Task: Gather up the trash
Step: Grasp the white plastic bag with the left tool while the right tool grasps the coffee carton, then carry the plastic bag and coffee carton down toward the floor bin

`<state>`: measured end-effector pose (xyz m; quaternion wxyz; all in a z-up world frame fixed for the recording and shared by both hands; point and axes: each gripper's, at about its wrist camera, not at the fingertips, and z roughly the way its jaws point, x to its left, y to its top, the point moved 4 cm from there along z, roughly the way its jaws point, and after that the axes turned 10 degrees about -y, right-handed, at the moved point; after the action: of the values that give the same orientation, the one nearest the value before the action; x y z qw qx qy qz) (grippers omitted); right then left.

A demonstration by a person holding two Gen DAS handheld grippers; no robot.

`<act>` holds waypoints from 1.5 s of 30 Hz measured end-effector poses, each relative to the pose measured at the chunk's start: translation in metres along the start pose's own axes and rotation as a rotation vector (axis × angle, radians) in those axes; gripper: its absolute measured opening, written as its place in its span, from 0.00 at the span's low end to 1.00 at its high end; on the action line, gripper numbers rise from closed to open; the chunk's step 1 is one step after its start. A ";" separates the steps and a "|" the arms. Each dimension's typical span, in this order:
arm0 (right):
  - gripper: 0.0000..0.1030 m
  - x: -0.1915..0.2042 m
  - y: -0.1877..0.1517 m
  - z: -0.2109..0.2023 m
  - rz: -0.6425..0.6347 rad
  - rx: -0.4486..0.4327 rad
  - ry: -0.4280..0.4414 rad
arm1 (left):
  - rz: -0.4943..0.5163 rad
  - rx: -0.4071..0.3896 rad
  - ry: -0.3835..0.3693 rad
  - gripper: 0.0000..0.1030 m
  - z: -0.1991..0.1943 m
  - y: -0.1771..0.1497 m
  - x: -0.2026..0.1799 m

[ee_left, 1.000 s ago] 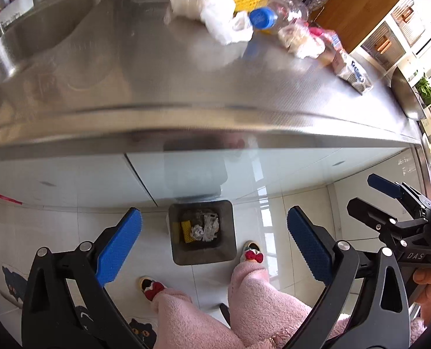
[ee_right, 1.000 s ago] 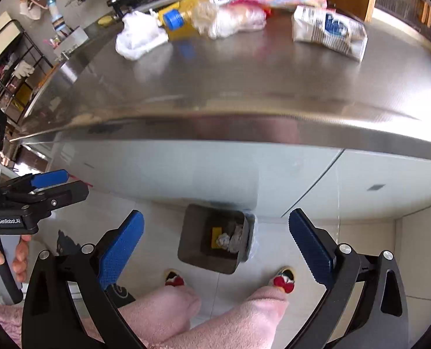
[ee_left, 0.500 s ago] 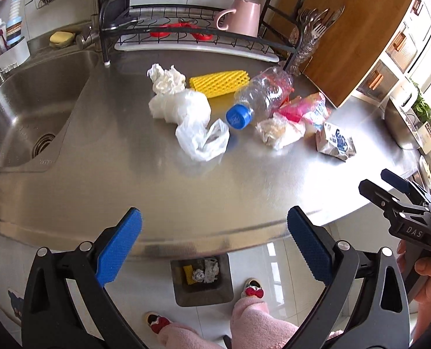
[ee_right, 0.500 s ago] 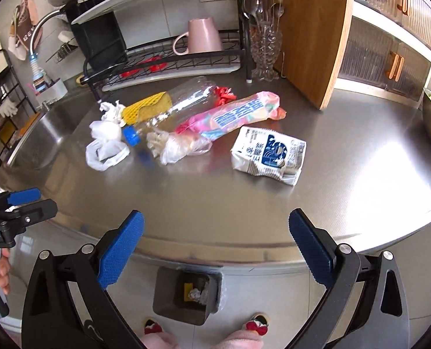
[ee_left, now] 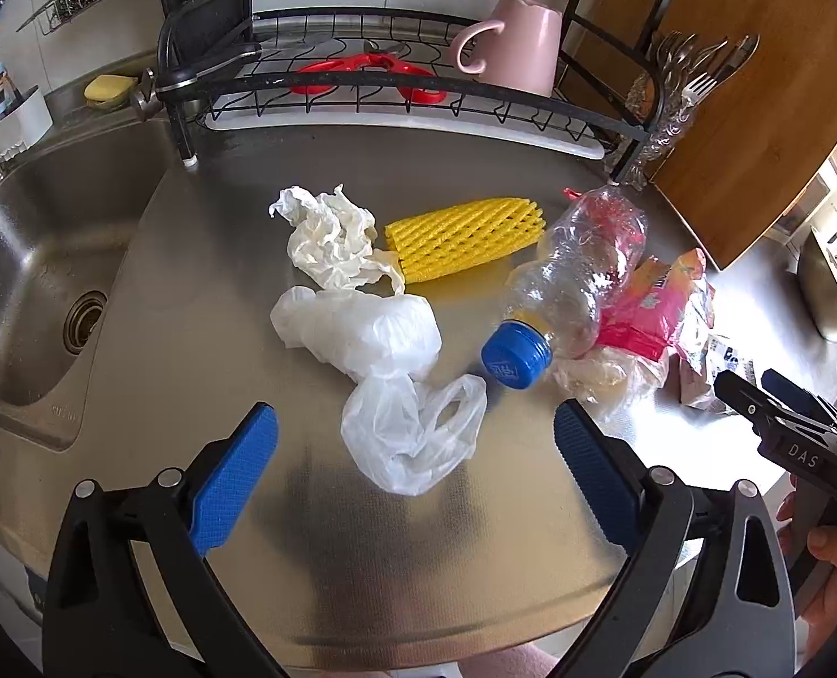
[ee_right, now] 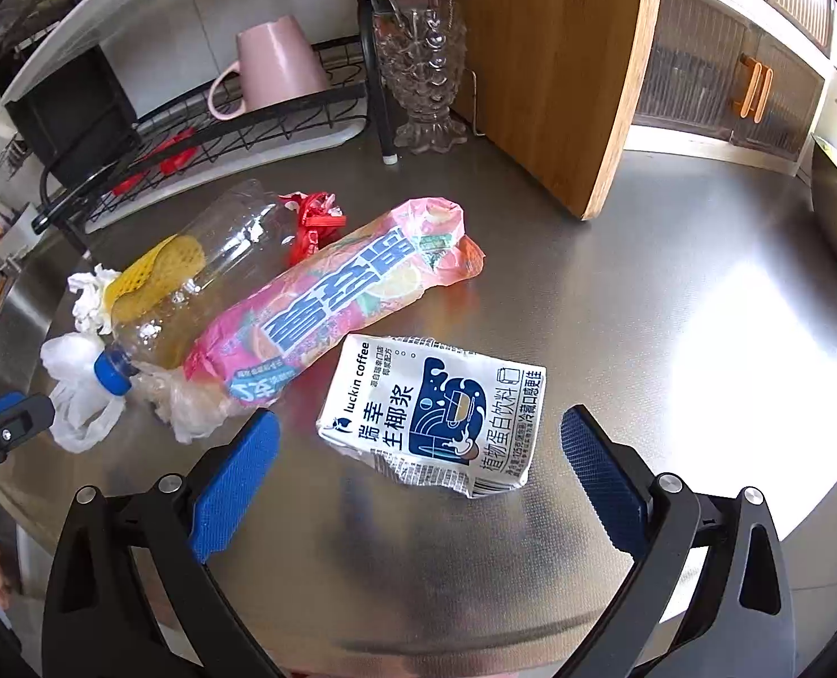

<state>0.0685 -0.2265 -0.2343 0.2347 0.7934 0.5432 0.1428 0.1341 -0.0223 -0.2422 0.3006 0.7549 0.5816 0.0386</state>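
We hold both tongs spread wide and empty over the front edge of the steel worktop point(ee_left: 203, 339), each pair aimed at a different piece of trash.

The left tongs point(ee_left: 415, 455) have the thin white plastic bag point(ee_left: 412, 438) lying right between their blue pads, just ahead of the tips, nearer the front edge than anything else in the pile. It is a limp heap with no clear long axis, so from here a straight push forward and a close looks enough. Just behind it, towards the back edge, sit a second white bag point(ee_left: 361, 330), a crumpled paper towel point(ee_left: 330, 240) and a yellow foam net sleeve point(ee_left: 463, 237). The clear bottle with a blue cap point(ee_left: 573, 277) lies off to the right, cap pointing at the front edge.

The right tongs point(ee_right: 418, 466) face the crushed Luckin Coffee carton point(ee_right: 435, 415), which lies flat between the pads and just ahead of them, apart from the rest. Its long axis runs roughly along the front edge, across the opening of the tongs, so its length fills most of the gap. We judge that turning the wrist to close over the carton's short side would give a surer hold. The pink snack wrapper point(ee_right: 328, 311) lies behind and left of the carton, slanting towards the back right, close to it but seemingly not touching.

Each arm is nearest its own target; neither needs to cross.
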 end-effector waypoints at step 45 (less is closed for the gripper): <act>0.84 0.025 -0.072 -0.055 -0.034 -0.027 0.042 | 0.095 0.025 -0.022 0.02 -0.041 -0.080 -0.001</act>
<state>-0.0062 -0.1695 -0.2261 0.2364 0.7776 0.5594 0.1629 0.0485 0.0055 -0.2484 0.2955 0.7857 0.5422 0.0374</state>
